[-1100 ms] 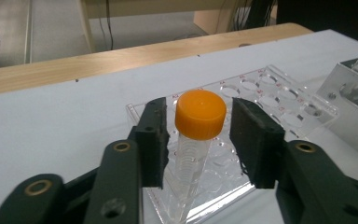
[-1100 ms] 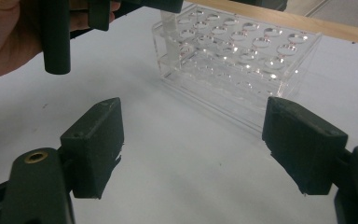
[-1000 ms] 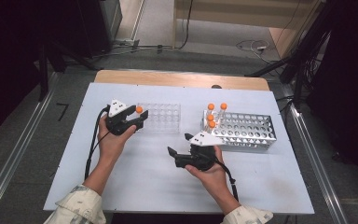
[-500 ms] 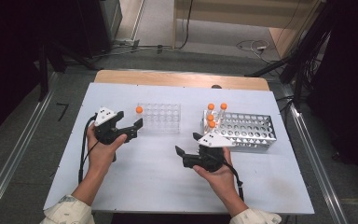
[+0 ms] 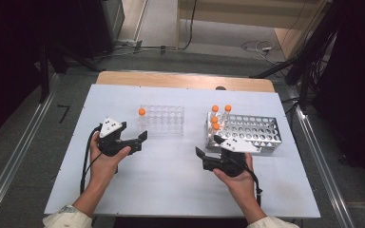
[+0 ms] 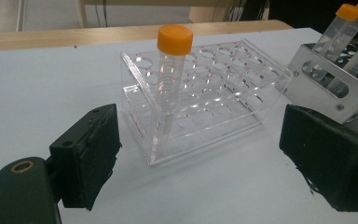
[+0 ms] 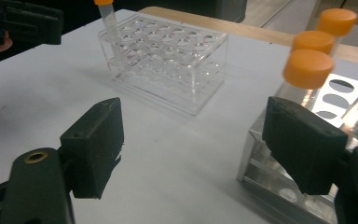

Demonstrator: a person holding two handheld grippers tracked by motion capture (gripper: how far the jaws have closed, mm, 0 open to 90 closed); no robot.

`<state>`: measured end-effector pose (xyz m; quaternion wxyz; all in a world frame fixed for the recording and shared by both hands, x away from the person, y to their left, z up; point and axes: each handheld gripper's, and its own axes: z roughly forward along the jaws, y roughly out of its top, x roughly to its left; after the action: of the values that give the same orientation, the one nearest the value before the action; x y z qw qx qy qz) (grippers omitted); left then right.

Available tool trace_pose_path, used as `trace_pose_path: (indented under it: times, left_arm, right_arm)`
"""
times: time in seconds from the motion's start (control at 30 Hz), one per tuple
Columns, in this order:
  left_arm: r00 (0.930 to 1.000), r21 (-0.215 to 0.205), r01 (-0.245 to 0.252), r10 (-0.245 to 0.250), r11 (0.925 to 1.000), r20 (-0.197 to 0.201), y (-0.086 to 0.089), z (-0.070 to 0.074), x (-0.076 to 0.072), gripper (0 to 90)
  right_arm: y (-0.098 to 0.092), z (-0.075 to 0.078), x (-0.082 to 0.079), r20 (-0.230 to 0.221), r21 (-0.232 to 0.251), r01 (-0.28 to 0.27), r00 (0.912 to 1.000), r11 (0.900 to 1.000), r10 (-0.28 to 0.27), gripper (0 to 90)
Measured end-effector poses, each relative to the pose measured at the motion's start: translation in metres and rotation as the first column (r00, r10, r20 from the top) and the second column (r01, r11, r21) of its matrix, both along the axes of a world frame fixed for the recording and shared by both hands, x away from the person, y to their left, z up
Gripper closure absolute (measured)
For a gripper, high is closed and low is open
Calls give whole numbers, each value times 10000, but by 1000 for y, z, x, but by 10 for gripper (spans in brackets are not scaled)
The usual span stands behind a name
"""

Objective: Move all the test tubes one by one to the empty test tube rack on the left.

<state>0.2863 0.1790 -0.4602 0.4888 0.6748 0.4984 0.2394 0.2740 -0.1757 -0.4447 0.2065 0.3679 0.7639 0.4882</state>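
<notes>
Lower centre of the high view, our right gripper (image 5: pixel 208 148) hangs with jaws apart and empty just short of the three orange-capped tubes (image 5: pixel 215 126) in the metal rack (image 5: pixel 256 133). Left of it, our left gripper (image 5: pixel 139 141) has just been opening, nothing between its jaws. Farther up, one tube (image 6: pixel 170 77) stands in the clear rack (image 6: pixel 223 93)'s corner; next, we judge, comes fetching another.

White table (image 5: pixel 171 190) bears clear rack (image 5: pixel 164 119), metal rack (image 5: pixel 252 133).

No lettering, label, brand or number can be read anywhere in these views.
</notes>
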Motion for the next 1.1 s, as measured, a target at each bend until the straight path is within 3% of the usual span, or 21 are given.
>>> trace_pose_path:
  times: [0.1,0.23,0.57,0.73,1.1]
  left_arm:
    - [10000,-68,-7,7,10000,-28,1,-2,-1,136]
    - [9999,-531,57,-65,9986,-152,4,-1,-1,136]
    - [9999,-446,164,-164,9989,0,4,-2,-3,124]
    - [9999,-335,126,-128,9994,-49,4,-4,-2,111]
    - [9999,-276,-3,-1,9996,-152,3,-6,-1,103]
  right_arm:
    - [-9,1,1,30,118,278,9996,9995,-278,192]
    - [-16,1,5,125,190,655,9978,9977,-657,199]
    - [-18,-15,26,230,79,1542,9877,9880,-1543,301]
    - [-15,-19,32,472,-8,1601,9860,9871,-1599,382]
    - [-12,-24,39,376,77,1700,9847,9854,-1701,549]
